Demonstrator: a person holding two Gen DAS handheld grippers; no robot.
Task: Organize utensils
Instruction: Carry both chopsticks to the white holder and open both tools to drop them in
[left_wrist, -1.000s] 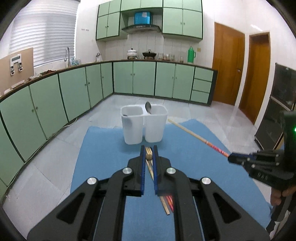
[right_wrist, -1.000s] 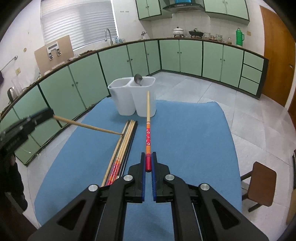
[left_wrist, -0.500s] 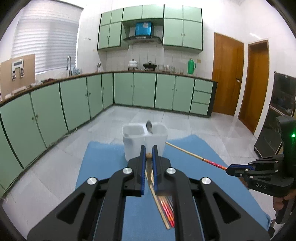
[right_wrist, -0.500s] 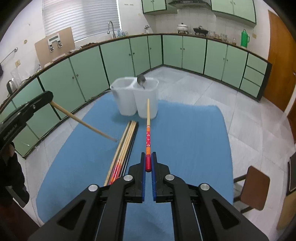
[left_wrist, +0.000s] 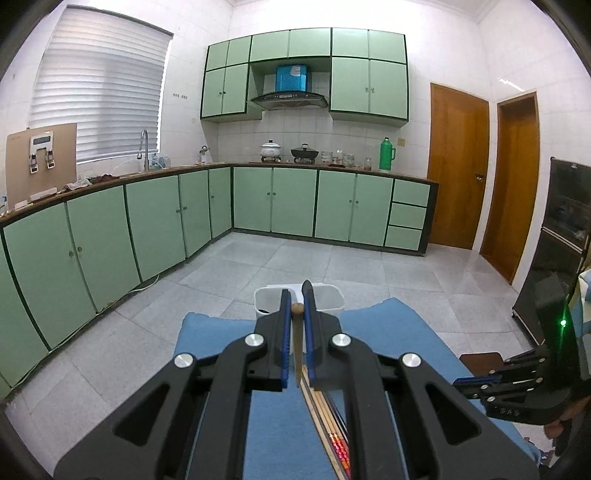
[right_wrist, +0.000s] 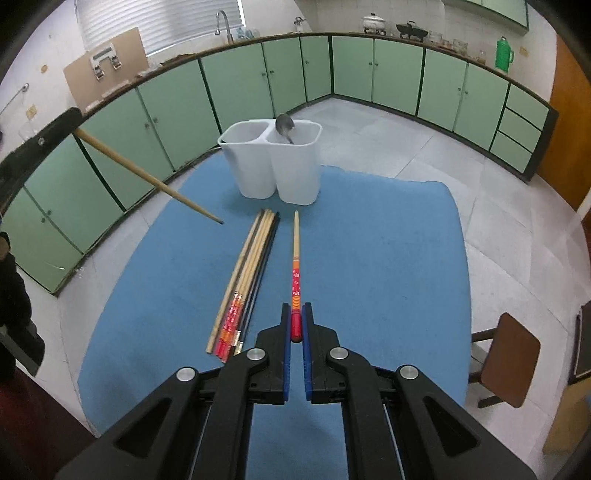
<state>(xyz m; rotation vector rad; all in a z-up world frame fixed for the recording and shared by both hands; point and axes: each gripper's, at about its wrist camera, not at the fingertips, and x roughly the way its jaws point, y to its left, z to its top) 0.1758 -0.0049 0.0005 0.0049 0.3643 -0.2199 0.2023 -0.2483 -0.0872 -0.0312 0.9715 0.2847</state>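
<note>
Room: kitchen with green cabinets, a tiled floor and two wooden doors.
Surface: blue mat spread over the table.

Left wrist view
Left gripper: its blue pads are closed on a plain wooden chopstick, gripped near its thick end; the stick hangs down between the pads.
Holder: white two-compartment utensil holder stands just beyond the fingertips, partly hidden by them.
Bundle: chopstick bundle lies on the mat below the gripper.
Other tool: the right gripper shows at the right edge; its jaws cannot be read from here.

Right wrist view
Right gripper: clamped on the red end of a red-patterned chopstick, which points straight toward the holder, tip near its base.
Holder: stands at the mat's far end; a metal spoon sits in the right compartment.
Bundle: lies on the mat just left of the held chopstick, apart from it.
Left side: the plain chopstick slants down from the left gripper, tip above the mat near the bundle's far end.
</note>
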